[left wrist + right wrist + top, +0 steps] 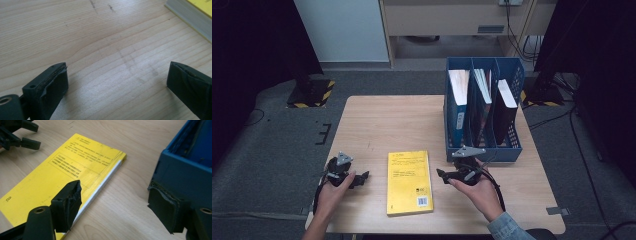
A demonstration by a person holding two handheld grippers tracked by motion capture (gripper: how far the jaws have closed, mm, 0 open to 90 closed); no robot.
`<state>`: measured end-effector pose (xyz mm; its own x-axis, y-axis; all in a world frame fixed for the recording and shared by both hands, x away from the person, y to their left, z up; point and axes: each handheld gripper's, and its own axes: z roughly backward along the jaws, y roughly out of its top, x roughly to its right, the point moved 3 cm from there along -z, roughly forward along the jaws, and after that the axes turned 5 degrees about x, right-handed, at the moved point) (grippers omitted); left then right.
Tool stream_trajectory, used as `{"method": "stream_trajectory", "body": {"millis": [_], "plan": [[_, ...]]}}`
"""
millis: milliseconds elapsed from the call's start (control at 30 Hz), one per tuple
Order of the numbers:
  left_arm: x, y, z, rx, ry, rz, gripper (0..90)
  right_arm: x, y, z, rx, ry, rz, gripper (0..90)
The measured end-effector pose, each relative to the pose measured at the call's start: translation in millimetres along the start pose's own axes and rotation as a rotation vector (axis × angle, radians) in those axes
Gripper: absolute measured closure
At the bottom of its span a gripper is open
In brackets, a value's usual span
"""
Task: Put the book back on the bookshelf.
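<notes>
High view, near edge first: left gripper [362, 176] lower left of frame, right gripper [443, 174] right of centre, both low over the wooden table [377, 120]. Yellow book [409, 182] lies flat between them, cover up, barcode toward the bottom edge. Neither gripper touches it. Left gripper view: jaws wide apart, bare wood between. Right gripper view: jaws apart, nothing gripped, book's edge lower left. Farther back, upper right, blue file rack [484, 150] with upright books [458, 107]
</notes>
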<state>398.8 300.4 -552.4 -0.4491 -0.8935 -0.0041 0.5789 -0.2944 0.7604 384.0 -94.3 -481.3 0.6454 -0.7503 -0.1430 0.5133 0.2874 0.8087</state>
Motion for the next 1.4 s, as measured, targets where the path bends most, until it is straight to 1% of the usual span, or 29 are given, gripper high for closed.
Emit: {"method": "stream_trajectory", "body": {"millis": [33, 67, 100, 133, 200, 233, 267, 300, 333, 367, 400, 467, 500, 567, 600, 667, 700, 733, 800, 867, 933, 1033, 1067, 1133, 1167, 1233, 1333, 1367, 1400], "plan": [[1.0, 0.7, 0.9, 0.004, -0.004, 0.000, 3.6, -2.0, -1.8, -0.9, -0.002, 0.009, -0.010, 27.3], [4.0, 2.8, 3.5, 0.008, -0.016, 0.000, 4.0, -4.5, -5.9, -3.3, -0.008, 0.016, -0.007, 28.7], [4.0, 2.8, 3.5, 0.008, -0.016, 0.000, 4.0, -4.5, -5.9, -3.3, -0.008, 0.016, -0.007, 28.7], [5.9, 3.9, 5.3, 0.011, -0.022, -0.001, 4.2, -9.2, -11.4, -6.6, -0.024, 0.030, -0.015, 30.2], [10.8, 5.9, 9.0, 0.021, -0.049, -0.002, 4.4, -14.2, -16.4, -11.1, -0.039, 0.046, -0.005, 31.1], [16.2, 8.5, 13.5, 0.025, -0.063, -0.015, 4.5, -16.1, -18.6, -13.8, -0.042, 0.049, 0.004, 31.9], [16.2, 8.5, 13.5, 0.025, -0.063, -0.015, 4.8, -16.1, -18.6, -13.8, -0.042, 0.049, 0.004, 31.9], [22.6, 12.4, 17.4, 0.040, -0.082, -0.010, 5.5, -20.8, -22.4, -18.7, -0.058, 0.057, 0.001, 33.6], [22.6, 12.4, 17.4, 0.040, -0.082, -0.010, 5.6, -23.2, -24.0, -21.5, -0.062, 0.063, 0.006, 35.0], [26.5, 14.3, 18.3, 0.049, -0.092, 0.000, 5.6, -23.2, -24.0, -21.5, -0.062, 0.063, 0.006, 35.0], [30.8, 16.3, 18.9, 0.055, -0.100, 0.003, 6.4, -27.7, -28.0, -26.3, -0.076, 0.074, 0.009, 35.9], [40.9, 20.5, 19.1, 0.062, -0.117, -0.001, 7.2, -29.6, -30.0, -29.1, -0.078, 0.077, 0.008, 37.3], [46.5, 22.4, 19.2, 0.059, -0.129, -0.008, 8.3, -30.5, -32.0, -30.9, -0.081, 0.081, 0.019, 38.4], [59.2, 25.5, 18.4, 0.075, -0.154, -0.002, 8.7, -31.3, -34.8, -34.0, -0.087, 0.084, 0.011, 38.5], [65.5, 26.6, 18.0, 0.079, -0.173, 0.000, 11.3, -32.6, -36.4, -35.6, -0.089, 0.100, 0.005, 38.5], [77.3, 28.1, 16.1, 0.069, -0.203, -0.036, 13.0, -33.5, -36.9, -35.8, -0.092, 0.098, -0.002, 38.2], [82.0, 28.3, 15.5, 0.062, -0.207, -0.053, 13.5, -33.6, -37.3, -35.9, -0.096, 0.100, -0.006, 37.8], [85.5, 28.1, 15.0, 0.062, -0.212, -0.058, 14.7, -33.9, -37.8, -36.3, -0.093, 0.107, -0.014, 37.8], [90.2, 25.9, 13.7, 0.051, -0.222, -0.063, 17.5, -36.2, -39.9, -38.2, -0.098, 0.114, 0.002, 37.4], [93.8, 24.0, 13.0, 0.038, -0.223, -0.070, 18.0, -38.1, -40.6, -38.8, -0.105, 0.116, -0.006, 37.1], [100.4, 22.7, 12.9, 0.035, -0.246, -0.072, 20.2, -42.0, -43.1, -42.1, -0.118, 0.123, 0.007, 35.7], [104.9, 21.5, 12.5, 0.026, -0.249, -0.083, 22.0, -44.9, -44.9, -44.0, -0.129, 0.130, 0.012, 34.9], [106.2, 20.8, 12.2, 0.020, -0.247, -0.087, 24.0, -47.3, -47.1, -45.8, -0.143, 0.138, 0.020, 34.2], [107.1, 19.4, 11.6, 0.008, -0.251, -0.085, 25.0, -48.4, -48.1, -46.6, -0.150, 0.140, 0.019, 33.4], [107.1, 19.0, 11.3, 0.005, -0.257, -0.077, 26.6, -49.7, -48.9, -47.9, -0.149, 0.148, 0.010, 33.1], [107.5, 18.3, 10.2, -0.001, -0.276, -0.061, 28.1, -50.0, -49.1, -48.1, -0.149, 0.151, 0.013, 33.0], [110.3, 16.2, 7.0, -0.022, -0.295, -0.070, 30.9, -51.5, -49.9, -49.2, -0.151, 0.167, 0.005, 32.8], [111.6, 15.7, 5.9, -0.026, -0.306, -0.065, 31.6, -52.7, -50.3, -49.4, -0.153, 0.170, -0.002, 31.1], [112.3, 15.3, 5.0, -0.029, -0.310, -0.064, 31.8, -53.5, -50.7, -49.7, -0.152, 0.170, 0.009, 30.7]]}}
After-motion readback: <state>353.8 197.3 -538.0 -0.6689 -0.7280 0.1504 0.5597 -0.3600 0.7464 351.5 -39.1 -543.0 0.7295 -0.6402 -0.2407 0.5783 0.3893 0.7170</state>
